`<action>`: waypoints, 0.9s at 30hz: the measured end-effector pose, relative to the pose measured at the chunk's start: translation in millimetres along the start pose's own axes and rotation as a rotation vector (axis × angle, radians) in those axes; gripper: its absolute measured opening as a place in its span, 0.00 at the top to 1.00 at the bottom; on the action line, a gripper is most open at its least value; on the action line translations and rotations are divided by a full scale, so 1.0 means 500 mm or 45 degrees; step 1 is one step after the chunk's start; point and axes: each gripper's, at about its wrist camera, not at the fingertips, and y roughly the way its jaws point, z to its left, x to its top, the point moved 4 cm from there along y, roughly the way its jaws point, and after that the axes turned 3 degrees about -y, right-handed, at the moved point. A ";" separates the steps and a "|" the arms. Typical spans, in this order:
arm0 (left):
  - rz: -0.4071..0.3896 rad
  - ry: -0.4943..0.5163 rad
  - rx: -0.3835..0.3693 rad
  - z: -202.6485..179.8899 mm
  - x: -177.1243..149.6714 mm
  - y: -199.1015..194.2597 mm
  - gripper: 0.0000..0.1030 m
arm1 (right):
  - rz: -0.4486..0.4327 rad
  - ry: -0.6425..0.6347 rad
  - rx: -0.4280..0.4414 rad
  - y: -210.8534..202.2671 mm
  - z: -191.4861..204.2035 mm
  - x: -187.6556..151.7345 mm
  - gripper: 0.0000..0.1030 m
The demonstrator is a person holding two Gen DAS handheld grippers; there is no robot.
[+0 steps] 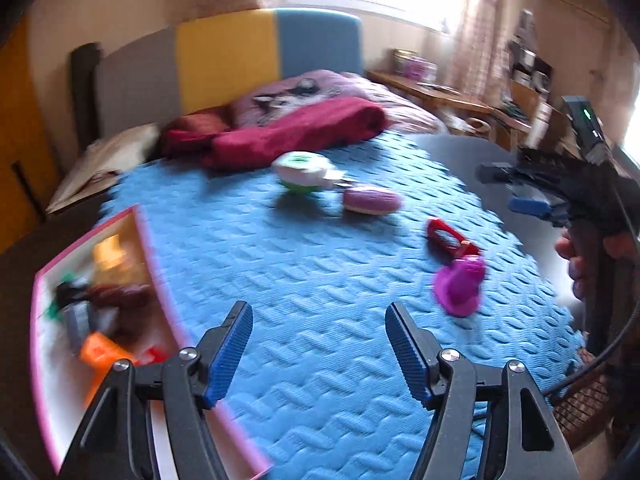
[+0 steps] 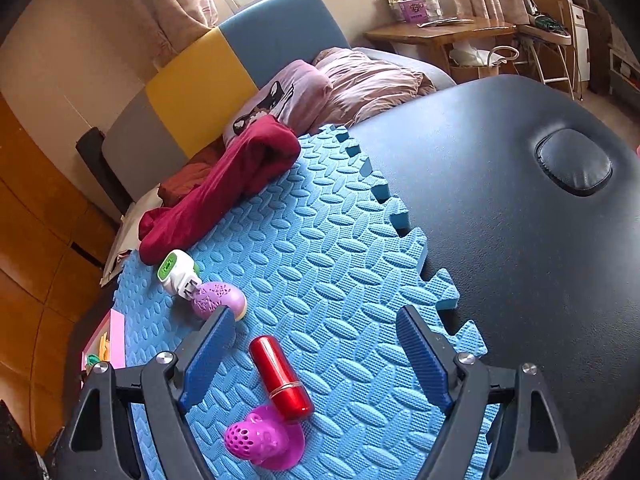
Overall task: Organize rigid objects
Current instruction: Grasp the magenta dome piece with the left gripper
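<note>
At the far left of the left wrist view a pink-rimmed box [image 1: 144,240] sits at the edge of the blue foam mat [image 1: 304,264], already holding a blurred jumble of small things, an orange one [image 1: 102,350] nearest the camera; the left tool [image 1: 320,348] hangs over bare mat just right of that box, its blue pads apart at a middling gap with nothing between them. Further right and farther off lie a white and green gadget [image 1: 306,172] and a lilac oval piece [image 1: 372,200], touching or nearly so; right again, the red cylinder [image 1: 450,236] and the magenta perforated piece [image 1: 460,284] lie together near the mat's right edge. In the right wrist view the right tool [image 2: 316,348] stands wide open and empty directly over that pair: the red cylinder [image 2: 280,376] lies between the two pads but apart from both, its long axis running roughly along the way the tool points, leaning a little left at the far end; its near end touches the magenta perforated piece [image 2: 262,436]. The right hand is plainly the nearer one; the cylinder looks smooth, glossy and metallic with a thin band near its near end, so I judge it may slip or roll unless gripped squarely across its width.
</note>
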 end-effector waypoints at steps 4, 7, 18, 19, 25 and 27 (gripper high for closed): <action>0.026 0.089 -0.118 -0.064 0.013 0.038 0.35 | -0.003 0.046 0.024 -0.003 -0.010 0.004 0.18; 0.052 0.143 -0.206 -0.112 0.019 0.064 0.35 | -0.005 0.049 0.044 -0.005 -0.009 0.005 0.18; 0.081 0.241 -0.297 -0.228 0.037 0.131 0.42 | -0.020 0.044 0.078 -0.009 -0.005 0.008 0.18; 0.093 0.232 -0.300 -0.231 0.039 0.142 0.53 | -0.019 0.049 0.079 -0.008 -0.006 0.008 0.18; 0.110 0.159 -0.296 -0.217 0.016 0.160 0.68 | 0.001 0.002 0.038 -0.001 0.001 0.005 0.35; 0.103 0.120 -0.276 -0.193 0.004 0.146 0.68 | 0.014 -0.029 0.026 0.004 0.008 0.002 0.43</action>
